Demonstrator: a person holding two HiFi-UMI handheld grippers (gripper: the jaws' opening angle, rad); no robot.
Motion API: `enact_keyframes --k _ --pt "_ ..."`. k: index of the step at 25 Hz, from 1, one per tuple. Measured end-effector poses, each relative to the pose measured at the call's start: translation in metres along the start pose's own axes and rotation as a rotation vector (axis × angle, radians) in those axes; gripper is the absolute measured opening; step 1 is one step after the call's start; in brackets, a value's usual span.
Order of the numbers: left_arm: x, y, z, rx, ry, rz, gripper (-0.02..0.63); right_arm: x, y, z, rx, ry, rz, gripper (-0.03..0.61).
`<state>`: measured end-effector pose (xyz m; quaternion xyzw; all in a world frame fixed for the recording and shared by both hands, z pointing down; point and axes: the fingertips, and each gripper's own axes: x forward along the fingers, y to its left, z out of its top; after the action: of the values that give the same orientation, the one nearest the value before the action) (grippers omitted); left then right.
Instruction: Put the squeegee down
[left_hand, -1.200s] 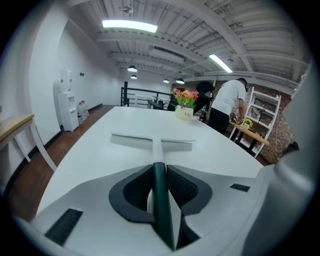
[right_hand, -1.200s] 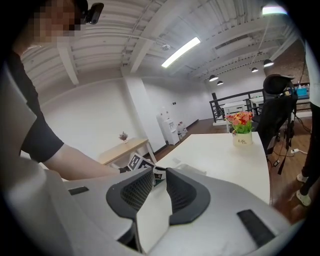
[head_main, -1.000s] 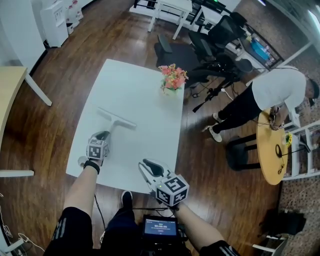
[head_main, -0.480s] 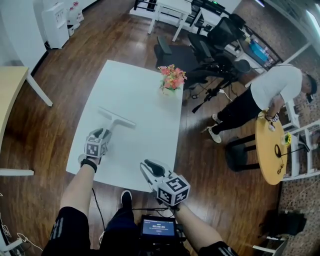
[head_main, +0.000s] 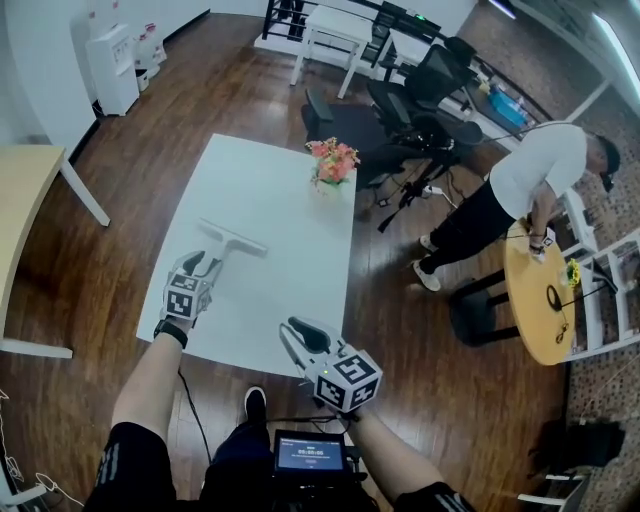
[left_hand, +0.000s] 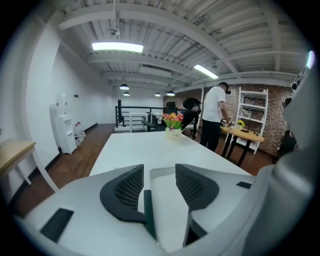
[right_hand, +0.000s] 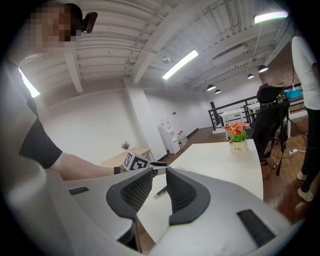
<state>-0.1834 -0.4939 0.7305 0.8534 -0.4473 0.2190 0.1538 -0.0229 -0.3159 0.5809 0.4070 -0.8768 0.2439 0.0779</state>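
The squeegee (head_main: 230, 240) lies flat on the white table (head_main: 270, 180), its white blade far and its dark handle pointing back at me. My left gripper (head_main: 200, 263) hovers just above the handle end, jaws wide open and touching nothing. In the left gripper view the dark handle (left_hand: 148, 212) runs between and below the open left gripper (left_hand: 159, 167), with the blade beyond. My right gripper (head_main: 297, 335) hangs over the table's near edge, its jaws a little apart and empty. From the right gripper (right_hand: 159, 172) I see the left gripper (right_hand: 159, 164) and the squeegee handle (right_hand: 160, 191).
A pot of flowers (head_main: 332, 162) stands at the table's far right edge. Office chairs (head_main: 420, 100) sit beyond it. A person (head_main: 530, 180) bends over a round wooden table (head_main: 545, 300) at the right. A wooden tabletop (head_main: 25, 200) is at the left.
My left gripper has opened, let go of the squeegee handle and lifted off it. The squeegee stays flat on the table. My right gripper has risen slightly.
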Motion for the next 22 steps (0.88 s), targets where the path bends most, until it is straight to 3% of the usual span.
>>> enact_keyframes --k 11,22 --pt "-0.130 -0.105 0.039 -0.029 -0.111 -0.064 0.200 -0.111 0.057 0.009 -0.080 -0.121 0.067 0.114" --pt "-0.289 -0.277 0.039 -0.016 -0.226 -0.042 0.198 -0.268 0.105 -0.009 -0.169 -0.235 0.182 0.124"
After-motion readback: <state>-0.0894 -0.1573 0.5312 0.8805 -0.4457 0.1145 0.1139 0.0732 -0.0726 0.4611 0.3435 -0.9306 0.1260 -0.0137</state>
